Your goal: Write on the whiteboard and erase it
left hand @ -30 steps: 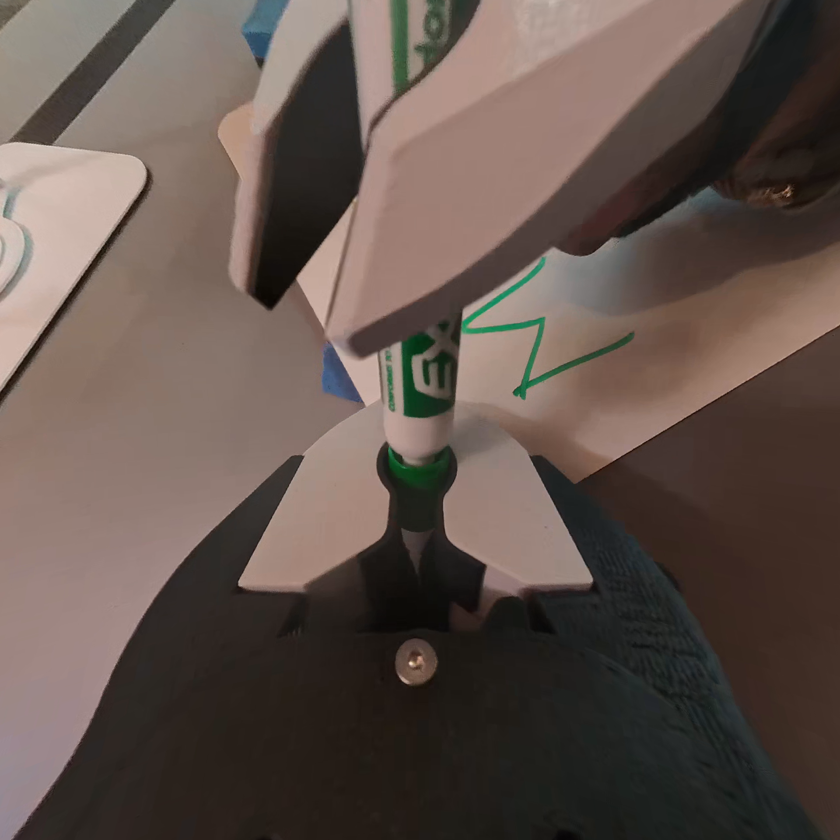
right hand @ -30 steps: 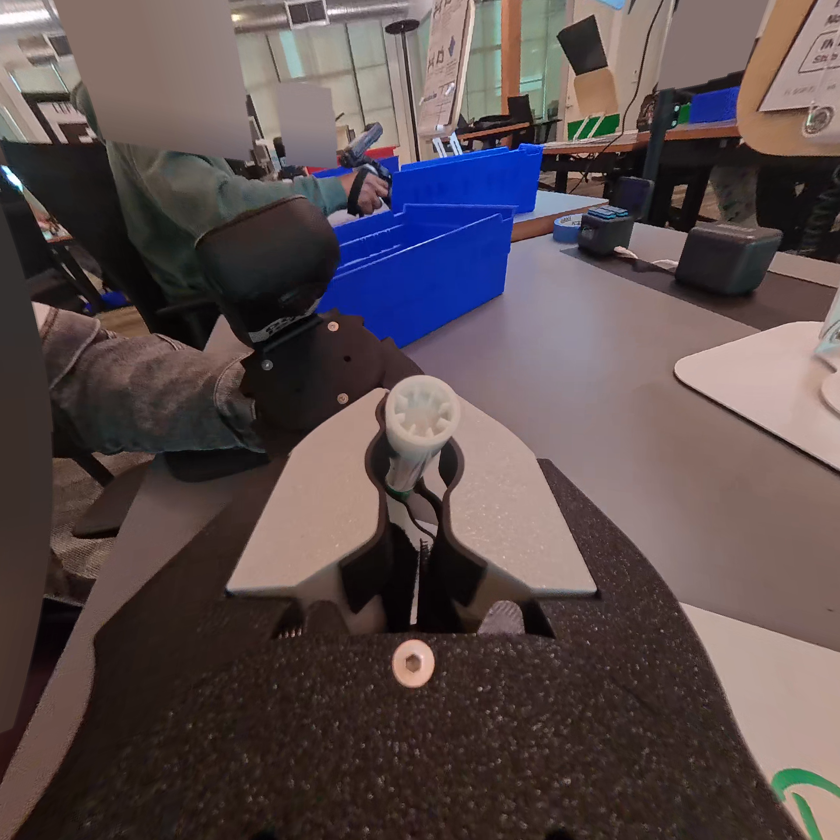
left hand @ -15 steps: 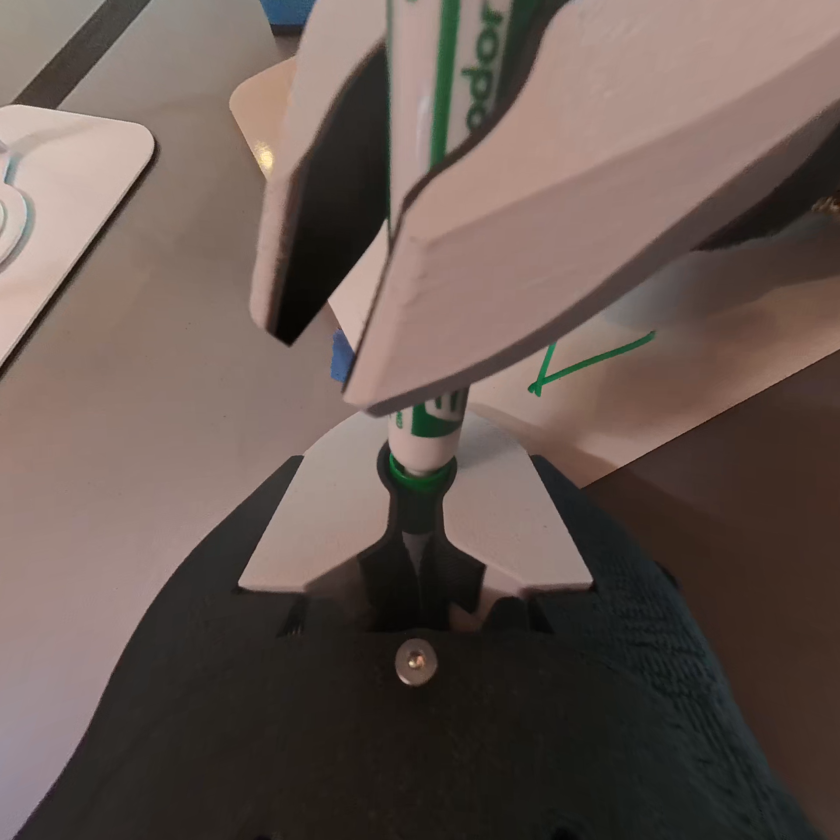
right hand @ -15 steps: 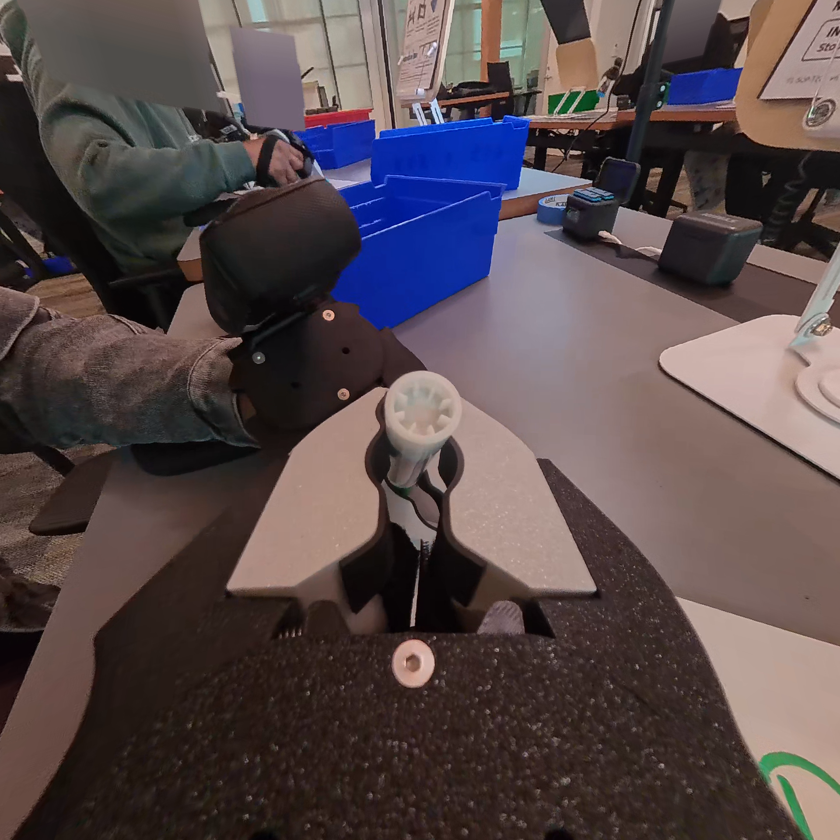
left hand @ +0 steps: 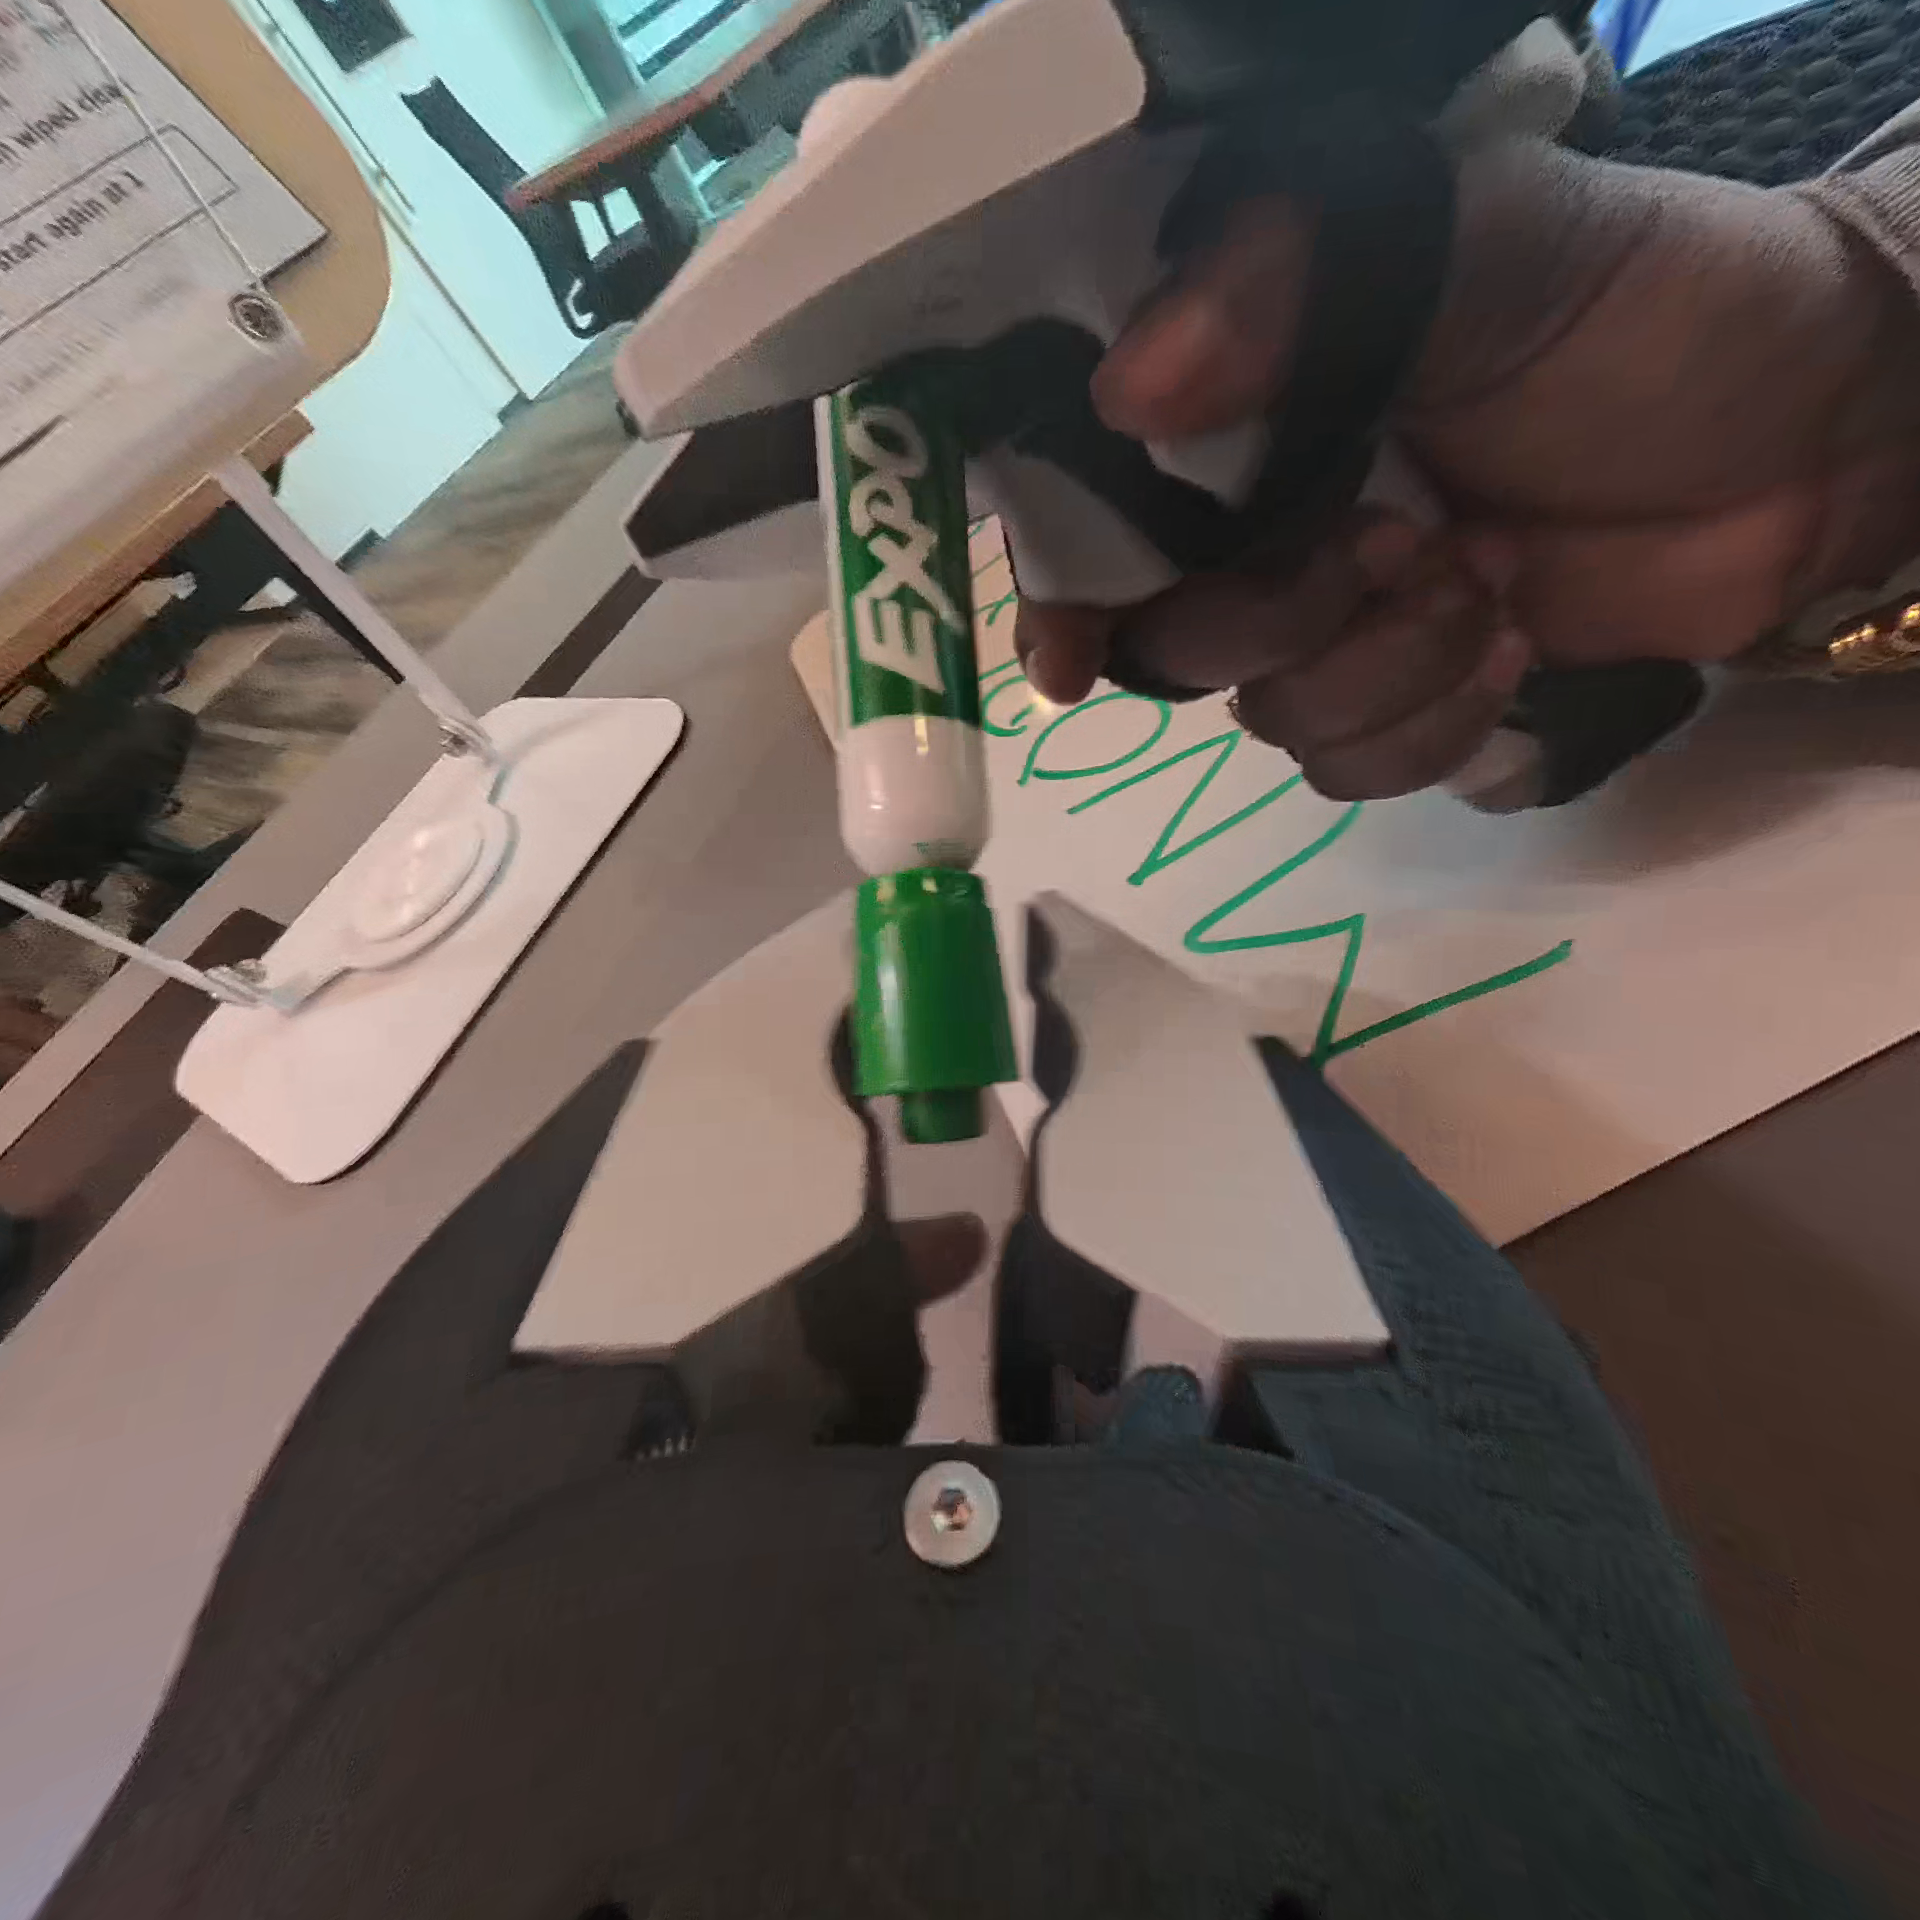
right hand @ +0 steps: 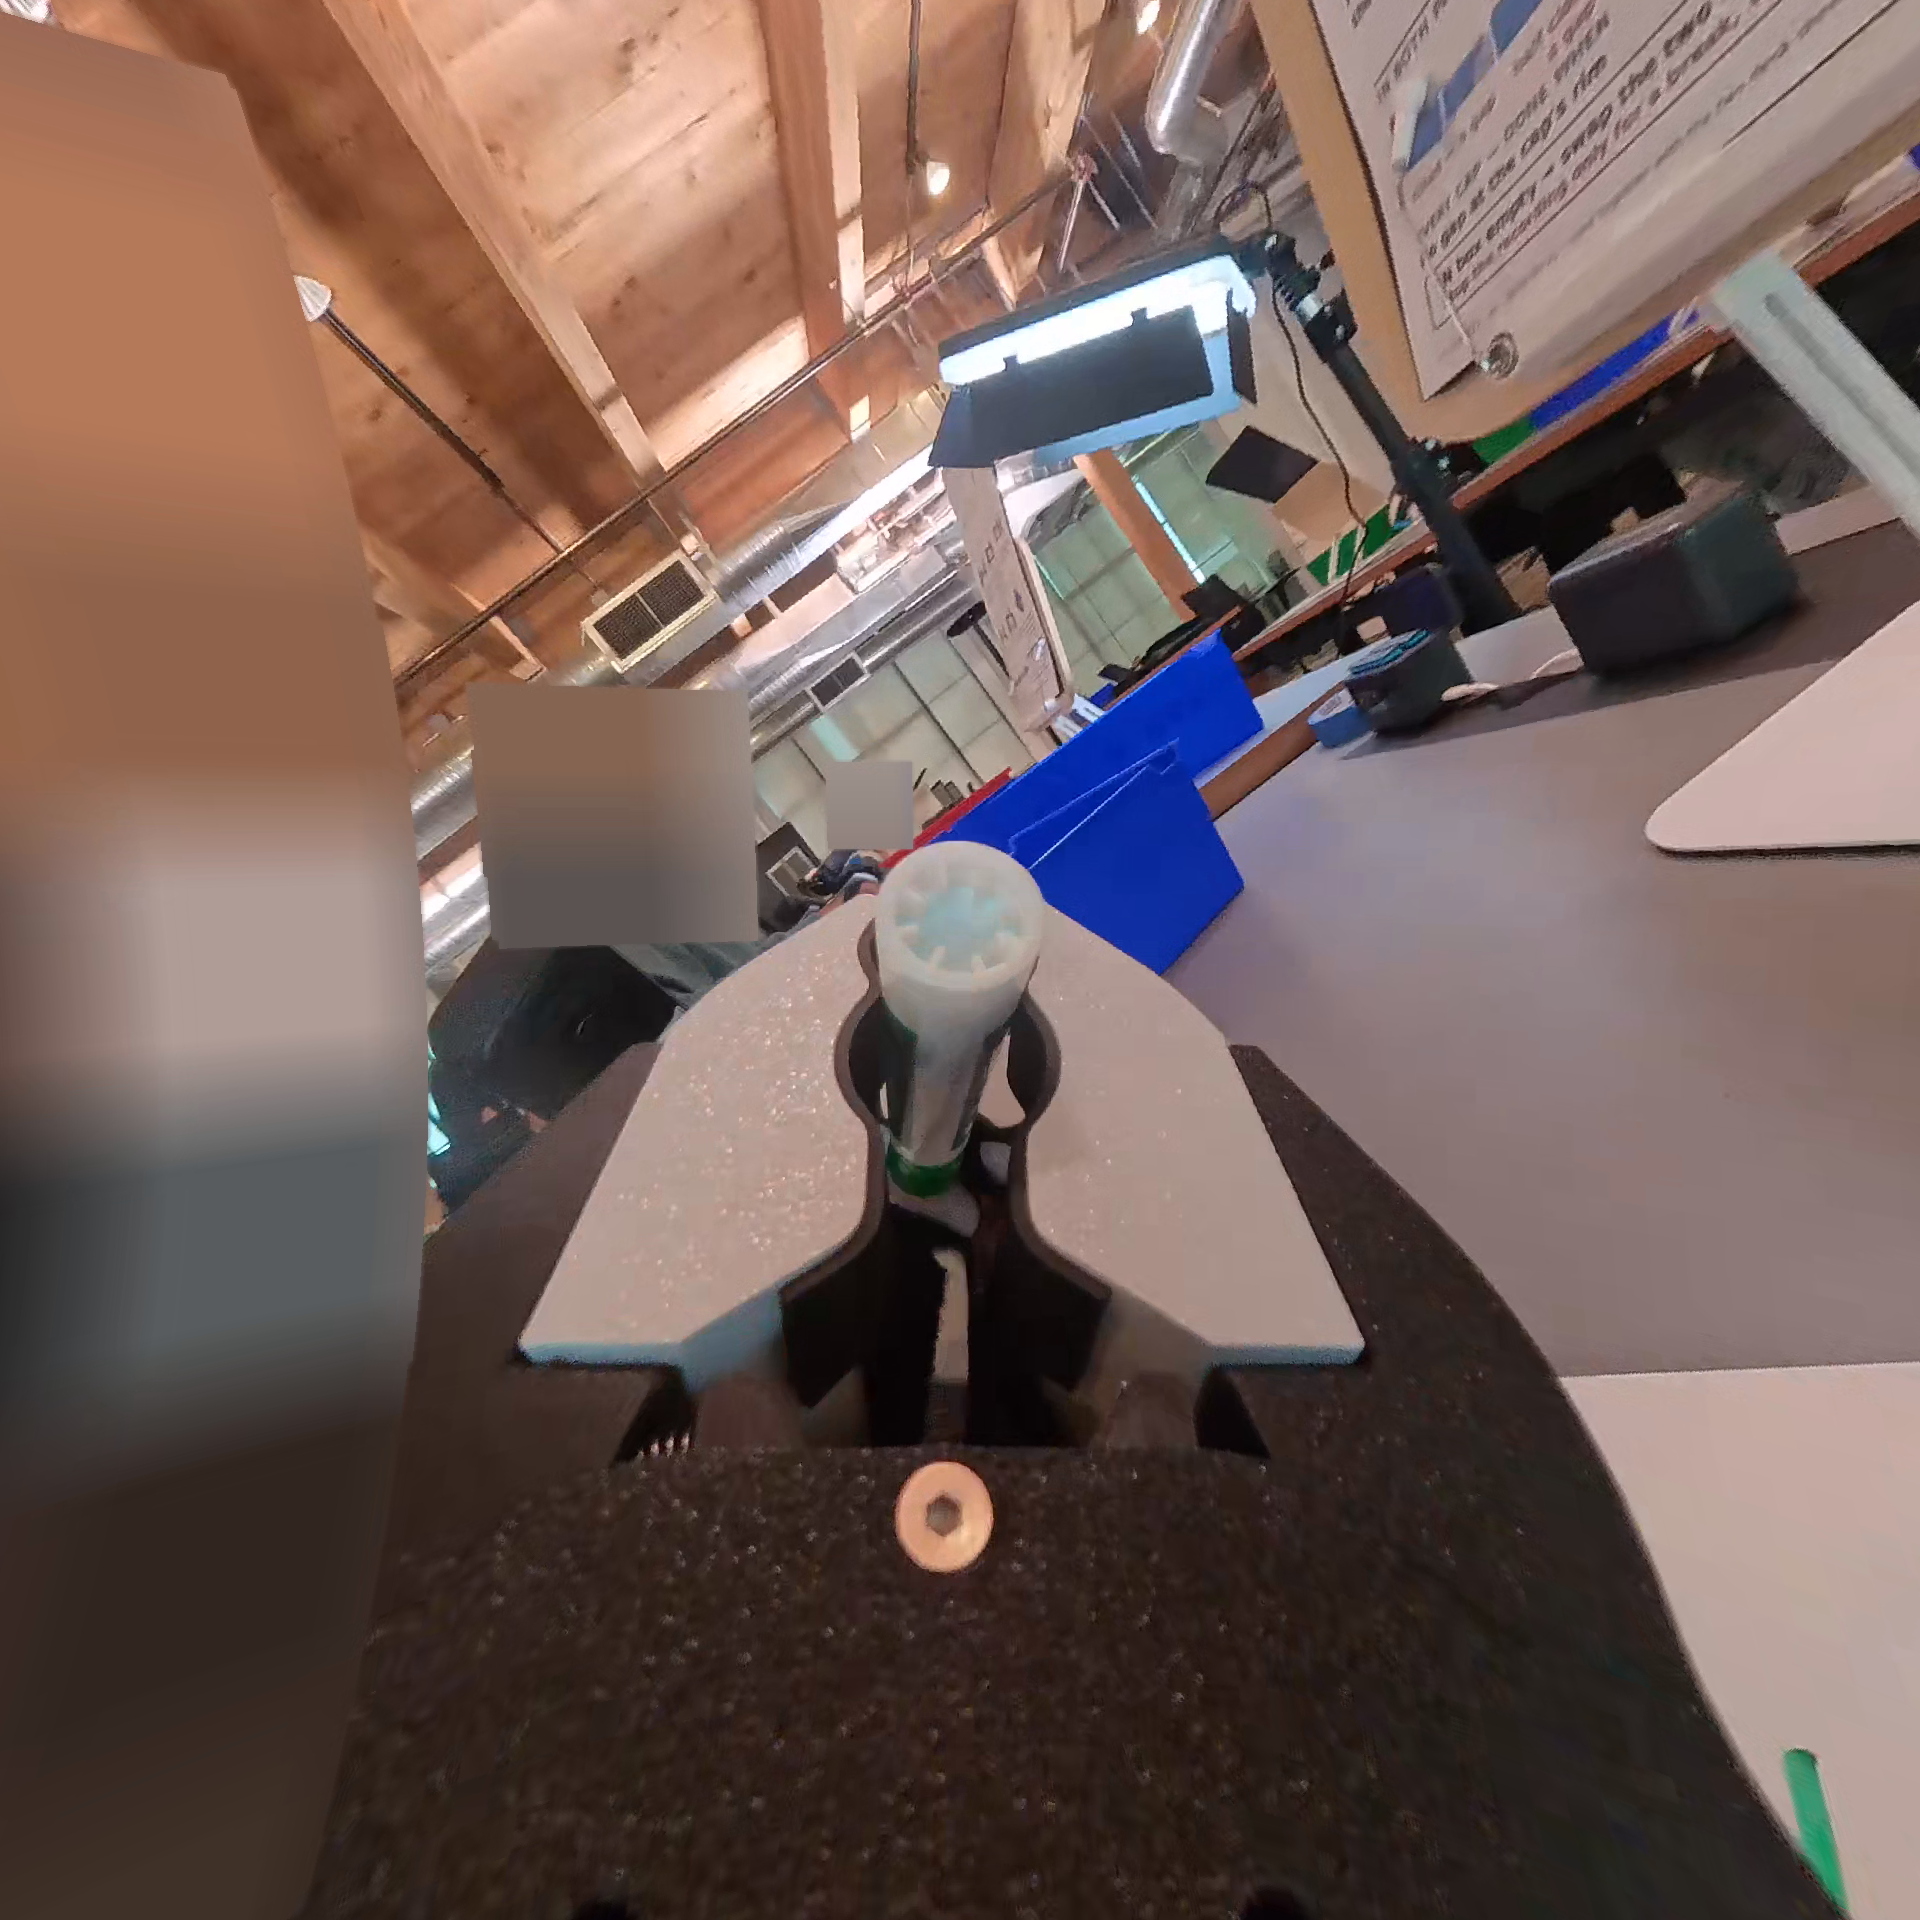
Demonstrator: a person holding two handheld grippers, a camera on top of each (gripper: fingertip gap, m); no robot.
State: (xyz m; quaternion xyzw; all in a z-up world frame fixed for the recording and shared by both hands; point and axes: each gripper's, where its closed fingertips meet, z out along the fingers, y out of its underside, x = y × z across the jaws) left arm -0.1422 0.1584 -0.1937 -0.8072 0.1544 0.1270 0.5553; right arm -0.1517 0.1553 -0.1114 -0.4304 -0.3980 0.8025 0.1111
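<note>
Left tool (left hand: pixel 951 1023) apparently slack around green cap (left hand: pixel 928 987); right tool (right hand: pixel 956 997) clamps marker (right hand: pixel 940 1049).

The green-and-white dry-erase marker (left hand: pixel 902 582) stands near upright in the centre of the left wrist view, its white barrel wrapped in a green printed label, its upper end hidden. Its green cap (left hand: pixel 928 992) is on the lower end, just below centre. In the right wrist view the marker's white ribbed butt end (right hand: pixel 958 928) points at the camera, centre frame. The whiteboard (left hand: pixel 1558 997) lies flat on the table at the right of the left wrist view, a white sheet bearing green handwriting (left hand: pixel 1247 831) that runs diagonally from centre toward the right edge.
</note>
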